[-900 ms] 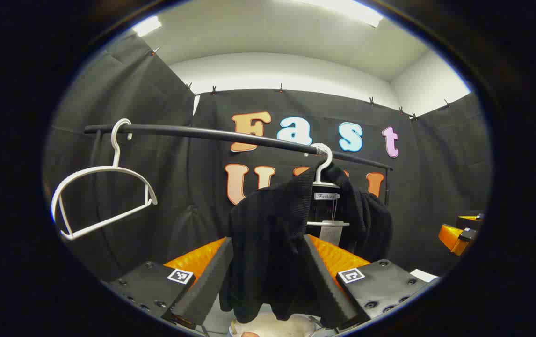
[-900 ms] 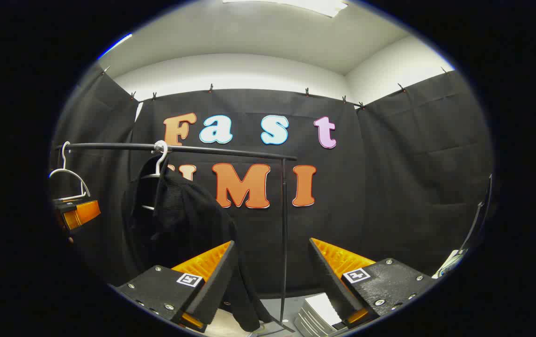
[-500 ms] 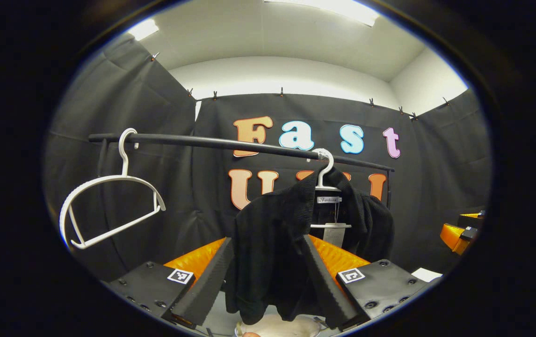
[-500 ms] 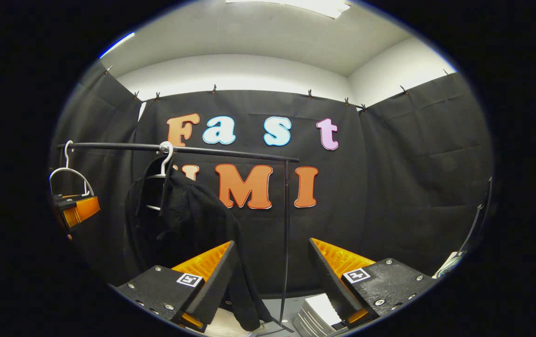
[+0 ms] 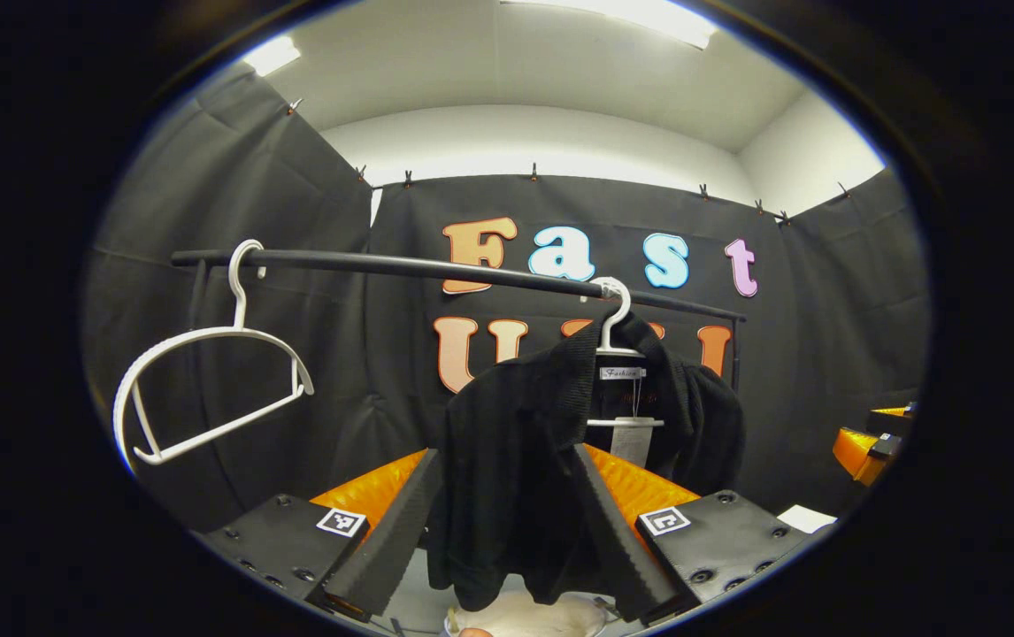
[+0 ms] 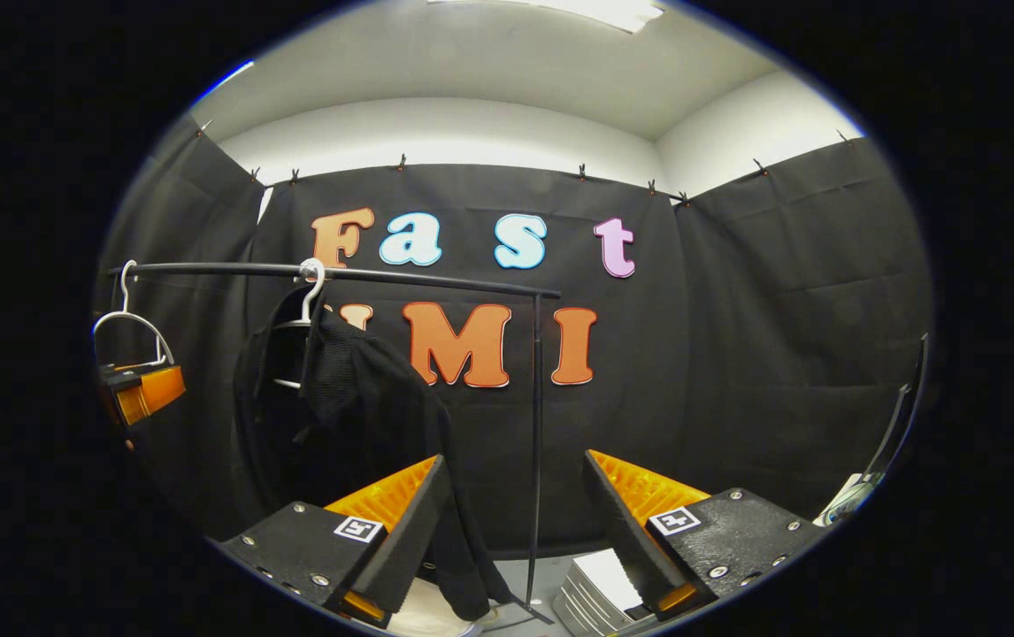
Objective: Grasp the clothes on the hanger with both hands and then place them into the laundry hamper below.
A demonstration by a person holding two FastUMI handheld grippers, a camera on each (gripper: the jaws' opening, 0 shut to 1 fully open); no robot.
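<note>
In the left gripper view the black garment [image 5: 516, 469] covers most of its white hanger [image 5: 618, 354], leaving the hook and a short bar showing, and its lower hem drops behind the left gripper [image 5: 501, 522], whose fingers stand wide apart. The pale hamper [image 5: 529, 617] below is cut off by the picture's bottom edge, so its shape cannot be told. The right gripper [image 5: 870, 440] shows at the far right, too cropped to judge.
</note>
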